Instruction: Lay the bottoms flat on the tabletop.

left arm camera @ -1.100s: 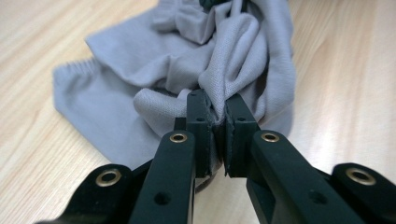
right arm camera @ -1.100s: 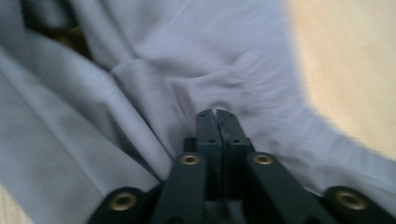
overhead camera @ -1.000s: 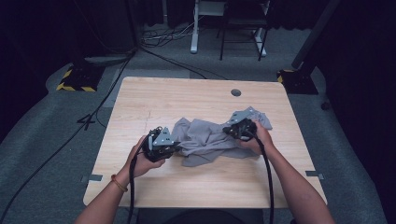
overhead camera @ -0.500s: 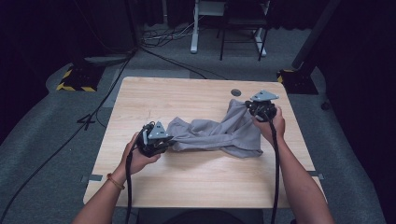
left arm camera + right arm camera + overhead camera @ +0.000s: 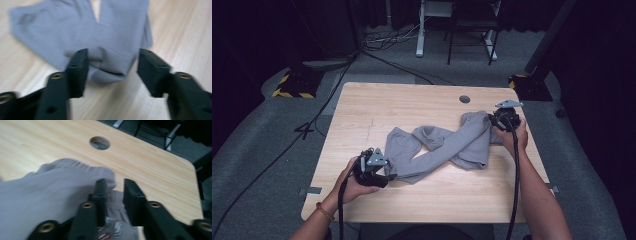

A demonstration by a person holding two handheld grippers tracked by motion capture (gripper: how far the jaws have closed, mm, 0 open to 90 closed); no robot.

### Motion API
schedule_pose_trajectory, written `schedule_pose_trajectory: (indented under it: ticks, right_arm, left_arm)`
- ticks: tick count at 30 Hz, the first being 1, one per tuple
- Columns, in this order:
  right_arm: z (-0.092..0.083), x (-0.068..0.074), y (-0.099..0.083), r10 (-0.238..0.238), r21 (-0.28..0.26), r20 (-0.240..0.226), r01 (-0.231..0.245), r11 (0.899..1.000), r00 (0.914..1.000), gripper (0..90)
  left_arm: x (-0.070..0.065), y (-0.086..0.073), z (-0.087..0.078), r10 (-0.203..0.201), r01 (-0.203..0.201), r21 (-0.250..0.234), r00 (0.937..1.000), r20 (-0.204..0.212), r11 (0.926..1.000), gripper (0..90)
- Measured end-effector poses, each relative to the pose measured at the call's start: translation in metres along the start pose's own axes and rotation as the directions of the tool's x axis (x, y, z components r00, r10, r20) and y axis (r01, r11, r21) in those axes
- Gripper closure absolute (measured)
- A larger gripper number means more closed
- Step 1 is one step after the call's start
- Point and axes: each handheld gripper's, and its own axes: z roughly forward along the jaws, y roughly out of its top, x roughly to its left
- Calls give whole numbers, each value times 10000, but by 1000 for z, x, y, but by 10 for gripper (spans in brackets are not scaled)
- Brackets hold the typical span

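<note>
Stretching across the table [image 5: 362, 115], the grey garment [image 5: 447, 145] lies twisted between both tongs; the left tongs [image 5: 111, 68] stand spread around its near end, gripping nothing; the right tongs [image 5: 113, 195] look slightly parted over the waistband, though blur obscures contact; either end could slip free.

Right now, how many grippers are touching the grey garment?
2. The left gripper is at the garment's near-left end, jaws open around it; the right gripper is at its far-right end.
</note>
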Motion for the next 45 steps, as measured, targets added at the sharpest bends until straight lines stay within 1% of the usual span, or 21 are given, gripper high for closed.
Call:
schedule_pose_trajectory:
  ticks: [2, 3, 4, 5, 6, 7, 10, 14, 16, 17, 20, 21, 22, 25, 26, 28, 32, 36, 38, 41, 45]
  right_arm:
    - [-4, 6, -2, -165, 60, -982, 172, 9998, 9950, 544]
    - [-7, 8, -2, -301, 9, -1146, 304, 9995, 9930, 498]
    - [-10, 11, -3, -514, -144, -1590, 498, 9987, 9859, 476]
    - [-11, 14, -4, -640, -129, -2015, 627, 9979, 9774, 458]
    - [-11, 16, -5, -693, 6, -2204, 711, 9975, 9729, 406]
    - [-10, 18, -5, -689, 253, -2311, 768, 9967, 9705, 381]
    - [-5, 20, -11, -739, 458, -2118, 854, 9953, 9745, 371]
    - [6, 13, -25, -177, 1024, -2571, 455, 9937, 9662, 300]
    - [10, 14, -30, -116, 1243, -2660, 463, 9912, 9639, 284]
    - [12, 14, -32, -53, 1300, -2767, 429, 9906, 9609, 280]
    - [17, 17, -33, 42, 1225, -2828, 318, 9920, 9592, 327]
    - [17, 18, -33, -18, 1220, -2759, 369, 9918, 9612, 391]
    - [19, 20, -33, -155, 1256, -2549, 490, 9909, 9668, 534]
    - [23, 24, -35, -601, 1292, -2106, 887, 9876, 9757, 750]
    - [24, 25, -36, -793, 1252, -1827, 1032, 9868, 9800, 806]
    - [24, 20, -36, -487, 1221, -1745, 707, 9900, 9834, 865]
    - [21, 3, -41, -208, 1456, -879, 335, 9888, 9959, 876]
    - [13, -27, -52, 151, 1688, 357, -209, 9854, 9992, 876]
    - [7, -41, -57, 561, 1710, 697, -674, 9830, 9960, 872]
    - [-1, -55, -64, 926, 1693, 885, -1066, 9798, 9918, 854]
    - [-9, -64, -65, 1316, 1456, 926, -1441, 9788, 9870, 756]
  left_arm:
    - [11, 2, -4, -488, 485, -557, 9988, -40, 9973, 307]
    - [20, 5, -3, -678, 664, -730, 9975, -180, 9951, 301]
    - [26, 9, 1, -807, 776, -752, 9960, -386, 9941, 299]
    - [32, 14, 7, -658, 606, -668, 9947, -790, 9959, 297]
    - [38, 19, 14, -706, 659, -543, 9935, -892, 9963, 297]
    - [45, 23, 23, -835, 807, -389, 9936, -758, 9960, 297]
    - [61, 35, 48, -863, 872, 19, 9893, -1180, 9962, 302]
    - [82, 40, 80, -1294, 1374, 564, 9834, -1270, 9889, 375]
    - [87, 39, 89, -1374, 1511, 833, 9790, -1507, 9850, 423]
    - [89, 38, 93, -1602, 1720, 795, 9777, -1358, 9819, 440]
    - [92, 37, 91, -1391, 1498, 760, 9815, -1313, 9858, 566]
    - [92, 36, 90, -1302, 1401, 763, 9840, -1217, 9872, 624]
    - [92, 36, 89, -1231, 1328, 785, 9854, -1176, 9880, 708]
    - [94, 33, 85, -1192, 1332, 900, 9821, -1456, 9870, 826]
    - [94, 31, 83, -1178, 1343, 982, 9804, -1576, 9861, 846]
    - [97, 26, 77, -1292, 1492, 1034, 9755, -1781, 9834, 863]
    - [107, 10, 56, -1713, 1963, 1038, 9623, -2113, 9750, 876]
    - [113, -8, 33, -2176, 2451, 958, 9477, -2336, 9648, 876]
    - [111, -14, 26, -2318, 2553, 916, 9497, -2105, 9625, 870]
    - [102, -18, 18, -2101, 2370, 1171, 9560, -2046, 9644, 835]
    - [86, -21, 4, -1857, 2101, 1046, 9610, -2047, 9721, 775]
